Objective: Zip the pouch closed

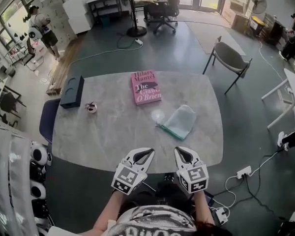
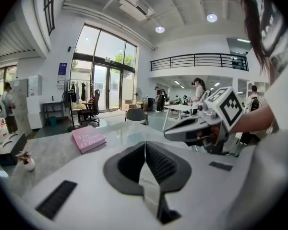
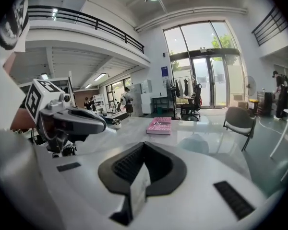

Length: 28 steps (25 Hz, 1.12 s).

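Note:
The pouch (image 1: 179, 122) is a translucent pale-teal bag lying flat on the grey table (image 1: 113, 136), right of centre, with its zipper edge along the near-left side. In the right gripper view the pouch (image 3: 197, 143) shows faintly ahead of the jaws. Both grippers hover side by side over the table's near edge, well short of the pouch. My left gripper (image 1: 148, 153) is shut with nothing in it, its pads meeting (image 2: 145, 143). My right gripper (image 1: 181, 151) also looks shut and empty (image 3: 144, 143).
A pink book (image 1: 146, 87) lies beyond the pouch. A black box (image 1: 72, 91) and a small round object (image 1: 91, 107) sit at the table's left. A grey chair (image 1: 230, 58) stands behind the table on the right; cables and a power strip (image 1: 243, 172) lie on the floor.

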### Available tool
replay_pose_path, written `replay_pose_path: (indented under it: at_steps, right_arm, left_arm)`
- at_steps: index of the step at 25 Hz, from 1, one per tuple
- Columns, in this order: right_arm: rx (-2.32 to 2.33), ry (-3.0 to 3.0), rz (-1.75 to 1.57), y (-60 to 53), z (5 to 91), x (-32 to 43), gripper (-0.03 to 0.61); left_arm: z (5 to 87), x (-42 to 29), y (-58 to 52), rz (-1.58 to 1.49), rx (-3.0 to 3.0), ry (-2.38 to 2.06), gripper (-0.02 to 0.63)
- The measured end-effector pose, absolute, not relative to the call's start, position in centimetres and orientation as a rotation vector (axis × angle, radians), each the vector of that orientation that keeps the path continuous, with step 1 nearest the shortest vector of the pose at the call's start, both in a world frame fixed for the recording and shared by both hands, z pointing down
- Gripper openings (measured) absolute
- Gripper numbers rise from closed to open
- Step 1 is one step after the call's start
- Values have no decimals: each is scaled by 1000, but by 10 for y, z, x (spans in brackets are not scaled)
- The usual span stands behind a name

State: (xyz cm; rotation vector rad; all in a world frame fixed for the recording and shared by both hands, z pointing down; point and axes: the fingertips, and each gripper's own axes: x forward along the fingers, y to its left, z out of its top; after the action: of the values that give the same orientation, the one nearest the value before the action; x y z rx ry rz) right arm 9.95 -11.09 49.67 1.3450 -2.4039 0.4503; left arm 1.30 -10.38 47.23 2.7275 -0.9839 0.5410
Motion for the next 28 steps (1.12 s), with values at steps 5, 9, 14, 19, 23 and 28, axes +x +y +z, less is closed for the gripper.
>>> replay_pose_path:
  at_steps: [5, 9, 14, 19, 23, 28]
  right_arm:
    - [1213, -2377, 495, -140, 534, 113, 17]
    - [1094, -2325, 488, -160, 574, 117, 52]
    - [966, -2223, 429, -178, 624, 126, 72]
    - [882, -2155, 415, -195, 658, 134, 82]
    - [820, -2124, 439, -198, 675, 130, 103]
    - [808, -2109, 469, -203, 683, 130, 66]
  left_arm:
    - [475, 34, -122, 584, 2680, -1034, 14]
    - [484, 38, -131, 625, 2632, -1091, 14]
    - [490, 31, -137, 628, 2536, -1199, 14]
    - [497, 28, -136, 627, 2457, -1281, 14]
    - [498, 19, -134, 635, 2410, -1323, 14]
    - [499, 7, -129, 653, 2365, -1369, 14]
